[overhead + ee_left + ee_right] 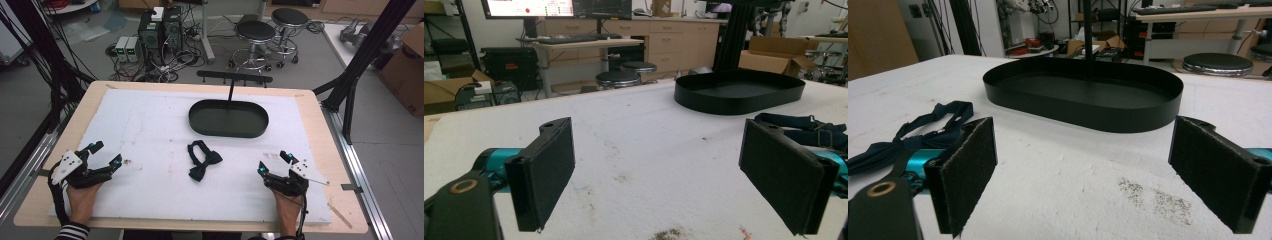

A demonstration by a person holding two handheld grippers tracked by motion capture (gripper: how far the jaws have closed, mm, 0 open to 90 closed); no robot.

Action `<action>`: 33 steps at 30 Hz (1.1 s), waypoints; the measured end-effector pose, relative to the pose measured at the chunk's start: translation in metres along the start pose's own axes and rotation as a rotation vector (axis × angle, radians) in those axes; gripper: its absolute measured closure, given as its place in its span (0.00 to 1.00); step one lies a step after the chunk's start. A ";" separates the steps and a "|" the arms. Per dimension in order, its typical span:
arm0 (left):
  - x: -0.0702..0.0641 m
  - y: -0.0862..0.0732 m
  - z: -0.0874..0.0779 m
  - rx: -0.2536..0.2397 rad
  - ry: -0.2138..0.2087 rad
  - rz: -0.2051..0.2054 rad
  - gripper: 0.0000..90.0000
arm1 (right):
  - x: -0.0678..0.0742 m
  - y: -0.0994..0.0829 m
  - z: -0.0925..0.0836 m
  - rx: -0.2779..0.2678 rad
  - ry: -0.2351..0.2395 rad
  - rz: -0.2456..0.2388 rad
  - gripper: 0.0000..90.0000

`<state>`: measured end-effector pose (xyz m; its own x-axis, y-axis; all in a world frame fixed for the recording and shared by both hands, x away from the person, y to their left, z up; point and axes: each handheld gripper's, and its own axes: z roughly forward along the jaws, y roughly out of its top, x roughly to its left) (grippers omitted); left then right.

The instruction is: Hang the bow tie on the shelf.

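High view: we note the bow tie [202, 161] lying on the white mat [150, 130], near the black tray [228, 118], between the left gripper [106, 156] and right gripper [273, 162]. Left gripper view: jaws wide apart, holding nothing. Right gripper view: likewise.

Open mat between grippers — bow tie [202, 161], tray [228, 118] midway.

Even bright overhead light; soft shadows; backgrounds perhaps blurred.

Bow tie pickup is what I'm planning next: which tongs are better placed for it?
Probably the right tongs: open and slightly nearer the bow tie, whose bow end lies toward them. The left tongs are open too, but farther off.
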<state>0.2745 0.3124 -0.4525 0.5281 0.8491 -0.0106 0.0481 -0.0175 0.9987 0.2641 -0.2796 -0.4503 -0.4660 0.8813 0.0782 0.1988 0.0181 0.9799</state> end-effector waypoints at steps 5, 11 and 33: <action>0.000 0.000 0.000 -0.001 0.000 0.000 0.17 | 0.002 0.000 0.000 0.000 0.000 -0.017 0.12; -0.001 0.000 0.000 0.003 -0.004 0.007 0.17 | 0.002 -0.001 -0.002 -0.014 -0.002 -0.009 0.12; -0.001 0.000 0.000 -0.005 -0.005 0.008 0.17 | 0.002 0.002 0.004 0.044 -0.015 -0.018 0.12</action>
<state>0.2741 0.3114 -0.4526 0.5325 0.8464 -0.0032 0.0402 -0.0216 0.9990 0.2675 -0.2759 -0.4487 -0.4566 0.8878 0.0578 0.2284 0.0542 0.9721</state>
